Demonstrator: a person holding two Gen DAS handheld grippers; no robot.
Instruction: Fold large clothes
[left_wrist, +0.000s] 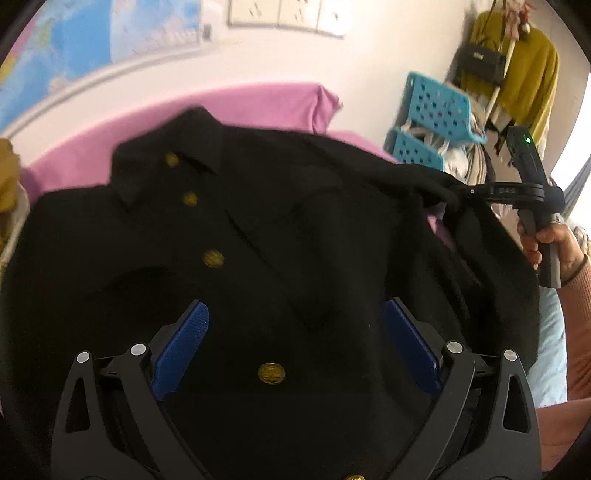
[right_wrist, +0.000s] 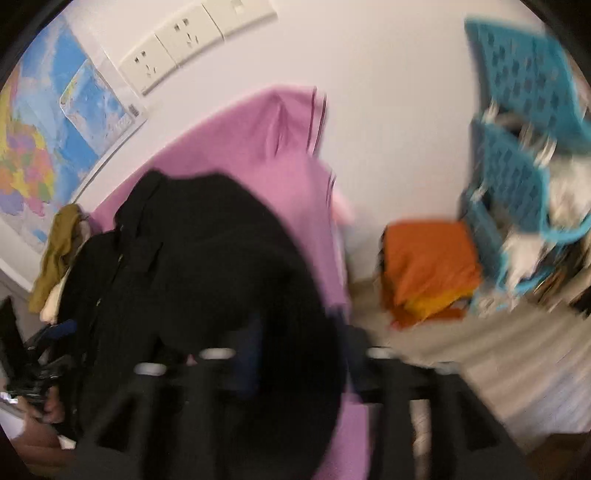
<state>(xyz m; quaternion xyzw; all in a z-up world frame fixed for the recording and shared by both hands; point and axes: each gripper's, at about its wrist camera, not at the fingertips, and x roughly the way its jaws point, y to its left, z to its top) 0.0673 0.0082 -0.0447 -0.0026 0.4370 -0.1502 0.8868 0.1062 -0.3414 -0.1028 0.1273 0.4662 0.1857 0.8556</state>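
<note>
Holding the left tongs (left_wrist: 295, 317) spread wide and released, pinching nothing. Pointing them down at the black jacket (left_wrist: 295, 229), which is lying front-up on the pink sheet (left_wrist: 258, 99) directly under and ahead of them, collar at the far end, with one gold button (left_wrist: 271, 373) sitting between the blue pads (left_wrist: 183, 343) and three more running away ahead and leftward. Reaching in with the right tongs (left_wrist: 466, 192) from ahead and to the right of the left pair, tips meeting a bunched ridge of the jacket's edge; being unable to tell, through the blur, whether clenching that cloth or merely touching it. Gripping the right handle with a hand (left_wrist: 554, 247). Showing blue baskets (left_wrist: 439, 107) beyond the right tongs.
</note>
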